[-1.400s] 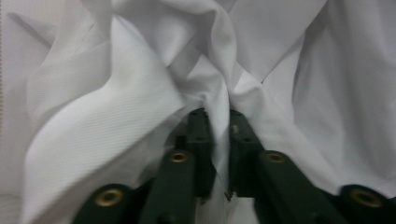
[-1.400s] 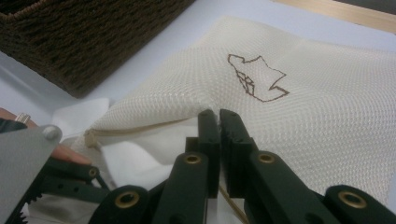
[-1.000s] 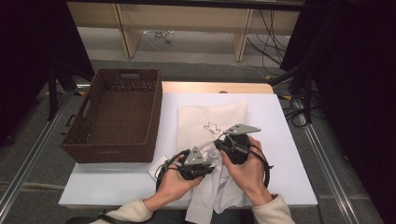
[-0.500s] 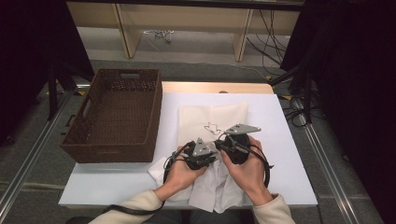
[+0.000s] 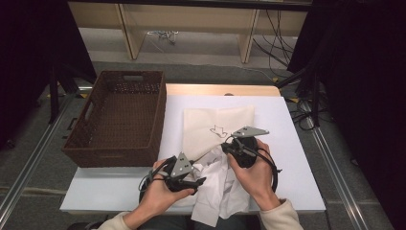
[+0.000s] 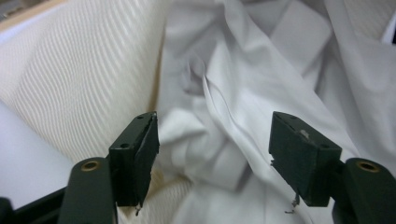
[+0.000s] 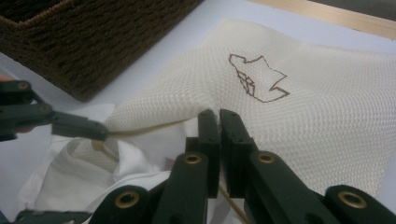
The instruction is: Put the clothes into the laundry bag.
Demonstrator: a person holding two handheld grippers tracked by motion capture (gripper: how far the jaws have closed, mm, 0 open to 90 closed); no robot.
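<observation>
white shirt [image 5: 218, 189] lies bunched at the bench's [image 5: 110, 191] near edge, half inside the bag [image 5: 218, 127]. right tool [image 7: 218, 122] stays clamped on the bag's mouth; left tool [image 6: 212, 154], jaws just opened, should regrip shirt deeper.

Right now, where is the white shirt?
In the high view the white shirt lies crumpled at the table's near edge, between the two hands, overlapping the cream mesh bag, right of the wicker basket.
</observation>
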